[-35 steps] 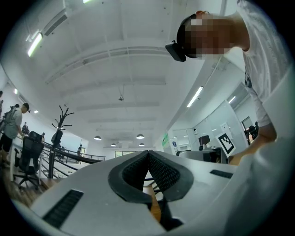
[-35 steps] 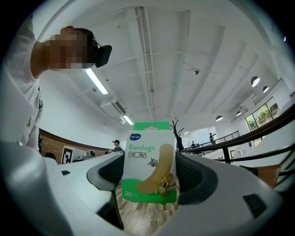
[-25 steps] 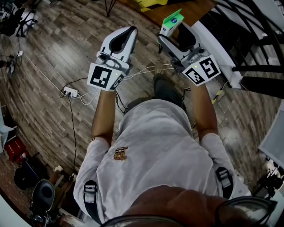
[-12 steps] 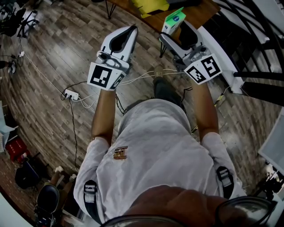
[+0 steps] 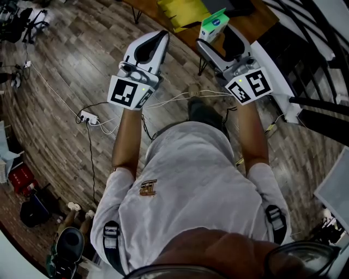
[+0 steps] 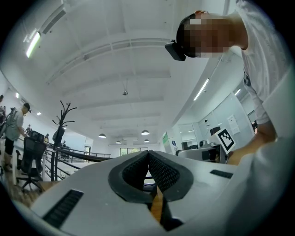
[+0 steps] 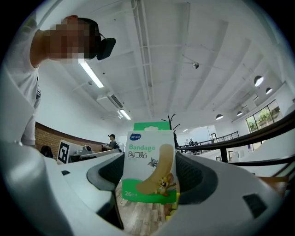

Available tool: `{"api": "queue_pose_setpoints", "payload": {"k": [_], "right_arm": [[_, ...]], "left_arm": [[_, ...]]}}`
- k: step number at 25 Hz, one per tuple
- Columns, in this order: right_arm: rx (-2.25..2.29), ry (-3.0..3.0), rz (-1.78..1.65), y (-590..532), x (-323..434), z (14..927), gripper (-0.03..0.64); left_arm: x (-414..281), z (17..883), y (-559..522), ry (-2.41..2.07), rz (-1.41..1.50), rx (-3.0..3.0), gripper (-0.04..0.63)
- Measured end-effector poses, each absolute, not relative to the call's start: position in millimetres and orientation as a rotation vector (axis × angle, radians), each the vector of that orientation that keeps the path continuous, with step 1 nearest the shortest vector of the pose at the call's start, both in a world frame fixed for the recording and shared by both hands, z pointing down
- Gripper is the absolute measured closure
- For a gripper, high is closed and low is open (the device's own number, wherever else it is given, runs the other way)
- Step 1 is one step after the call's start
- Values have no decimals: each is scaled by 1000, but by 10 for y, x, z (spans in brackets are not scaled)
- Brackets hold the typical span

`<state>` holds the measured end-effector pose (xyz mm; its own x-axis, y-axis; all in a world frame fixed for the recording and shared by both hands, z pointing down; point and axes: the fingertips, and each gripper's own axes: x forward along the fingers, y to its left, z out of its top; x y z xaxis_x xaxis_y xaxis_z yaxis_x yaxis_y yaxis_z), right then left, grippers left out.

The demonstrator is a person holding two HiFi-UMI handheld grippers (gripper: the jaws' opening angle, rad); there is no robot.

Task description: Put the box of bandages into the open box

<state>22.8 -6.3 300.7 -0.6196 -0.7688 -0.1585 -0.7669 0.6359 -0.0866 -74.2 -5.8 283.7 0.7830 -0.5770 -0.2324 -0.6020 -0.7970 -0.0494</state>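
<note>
My right gripper [image 5: 217,34] is shut on a small white and green box of bandages [image 5: 212,25], held upright over the near edge of a brown table [image 5: 253,22]. In the right gripper view the bandage box [image 7: 150,168] fills the gap between the two dark pads, its printed front facing the camera. My left gripper [image 5: 157,39] hangs beside it over the wooden floor, jaws pressed together with nothing between them; the left gripper [image 6: 148,159] shows its pads touching. No open box is visible in any view.
A yellow object [image 5: 182,11] lies on the brown table. A power strip [image 5: 87,115] with white cables runs across the wooden floor. A dark railing [image 5: 311,32] stands to the right. A red crate [image 5: 19,179] and bags sit at the lower left.
Both grippers have stayed nearly still in the view while the table and yellow object came further into view at the top. The bandage box remains gripped.
</note>
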Motion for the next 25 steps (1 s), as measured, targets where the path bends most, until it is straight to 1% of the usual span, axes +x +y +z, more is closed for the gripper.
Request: {"api": "queue_pose_setpoints", "payload": {"k": [15, 20, 25], "right_arm": [[-1302, 2777, -72, -1571, 943, 3361, 279], [-1326, 2824, -146, -2411, 885, 3407, 279], [-1337, 2839, -199, -2503, 970, 3483, 279]], "left_arm": [[111, 3155, -1588, 1068, 251, -2801, 577], [65, 3156, -2397, 1153, 239, -2782, 577], [154, 3203, -2422, 1204, 230, -2761, 576]]}}
